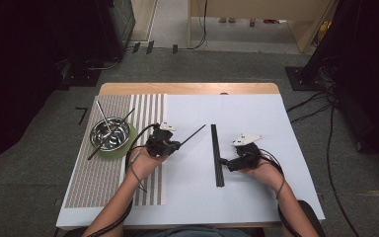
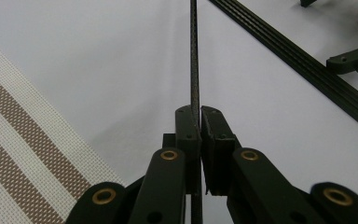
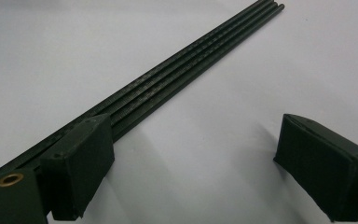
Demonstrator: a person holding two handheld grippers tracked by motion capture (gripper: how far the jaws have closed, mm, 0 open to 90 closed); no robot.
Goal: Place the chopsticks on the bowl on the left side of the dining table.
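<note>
At the far left of the bench (image 1: 256,197) a steel bowl (image 1: 110,133) sits on a green plate (image 1: 128,148) on the striped mat (image 1: 103,182), with two or three sticks already leaning in it; from the high view we cannot count them surely. Next comes our left hand-held gripper (image 2: 198,122), its jaws pressed together on a single black stick (image 2: 194,56) that juts up and to the right above the white sheet. We judge this the carrying step: one stick is lifted and due to go to the bowl. That calls for swinging the left hand over the mat and lowering the stick's end inside the rim before letting go, gently enough not to tip the bowl. Further right, the remaining row of sticks (image 3: 177,79) lies flat, side by side. Our right hand-held gripper (image 3: 193,172) rests near its lower end, jaws spread wide, one jaw just beside the row, pinching nothing.
</note>
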